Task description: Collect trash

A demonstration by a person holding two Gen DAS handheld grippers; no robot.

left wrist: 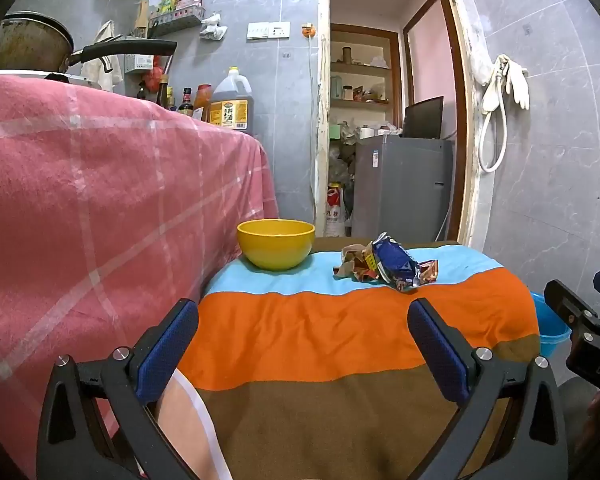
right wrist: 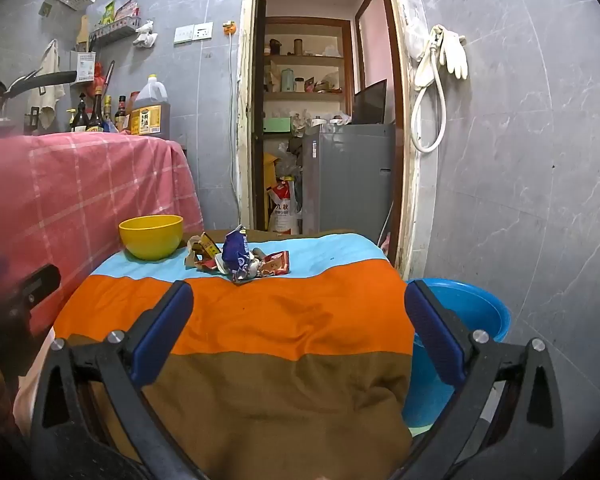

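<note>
A heap of crumpled snack wrappers (left wrist: 386, 264), one blue foil and the others red and brown, lies on the light-blue stripe of a striped blanket (left wrist: 340, 336) in blue, orange and brown. Just beside the heap, toward the pink checked cloth (left wrist: 100, 184), stands a round yellow plastic bowl (left wrist: 276, 243); its inside cannot be made out. Past the blanket's edge on the heap's other side sits a blue plastic basin (right wrist: 460, 312), nothing visible in its shown part. The left gripper (left wrist: 303, 332) and right gripper (right wrist: 299, 320) both hover over the orange stripe, well short of the heap, jaws spread wide and holding nothing.
</note>
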